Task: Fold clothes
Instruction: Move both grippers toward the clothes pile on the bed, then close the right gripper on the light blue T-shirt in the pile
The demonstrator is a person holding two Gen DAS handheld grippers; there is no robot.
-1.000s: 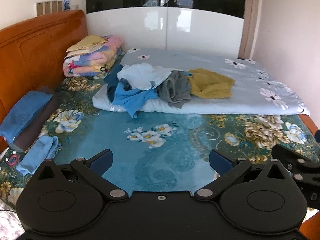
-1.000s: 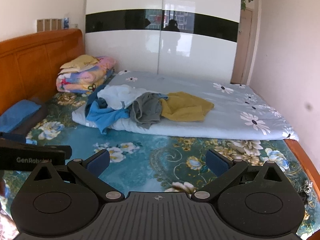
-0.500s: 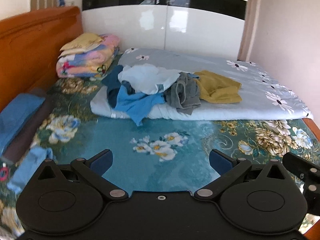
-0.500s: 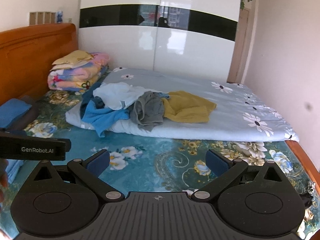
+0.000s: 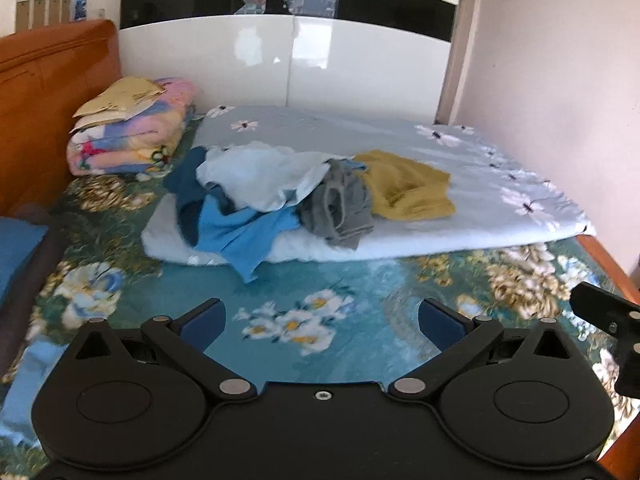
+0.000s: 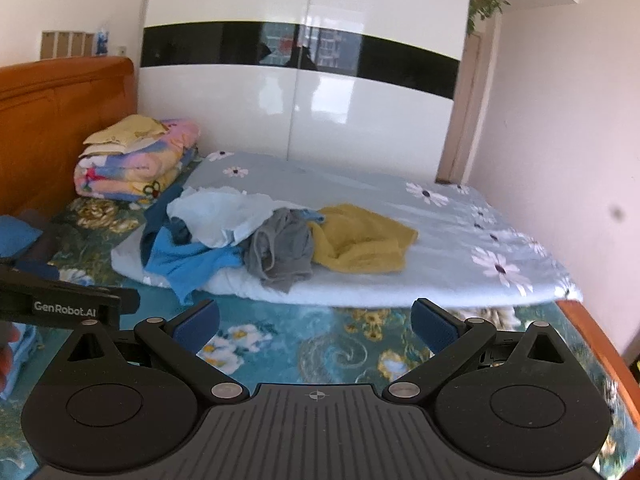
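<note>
A heap of loose clothes lies on a pale blue quilt [image 5: 480, 184] across the bed: a white garment [image 5: 260, 176] [image 6: 224, 216], a bright blue one [image 5: 240, 232] [image 6: 188, 260], a grey one [image 5: 340, 208] [image 6: 280, 248] and a mustard yellow one [image 5: 404, 188] [image 6: 360, 240]. My left gripper [image 5: 320, 322] hovers open over the teal floral sheet [image 5: 348, 280], short of the heap, nothing between its fingers. My right gripper [image 6: 316, 320] is open too, at about the same distance from the clothes.
Folded colourful blankets [image 5: 128, 136] are stacked by the orange wooden headboard [image 5: 48, 100]. A blue cloth [image 5: 16, 248] lies at the left edge. A glossy white wardrobe [image 6: 304, 120] and a pink wall [image 6: 560, 140] bound the bed. The wooden bed rail [image 6: 600, 344] runs on the right.
Both grippers have moved forward and swung a little to the right, so the heap of clothes looks larger and nearer. Both stay open and hold nothing.
</note>
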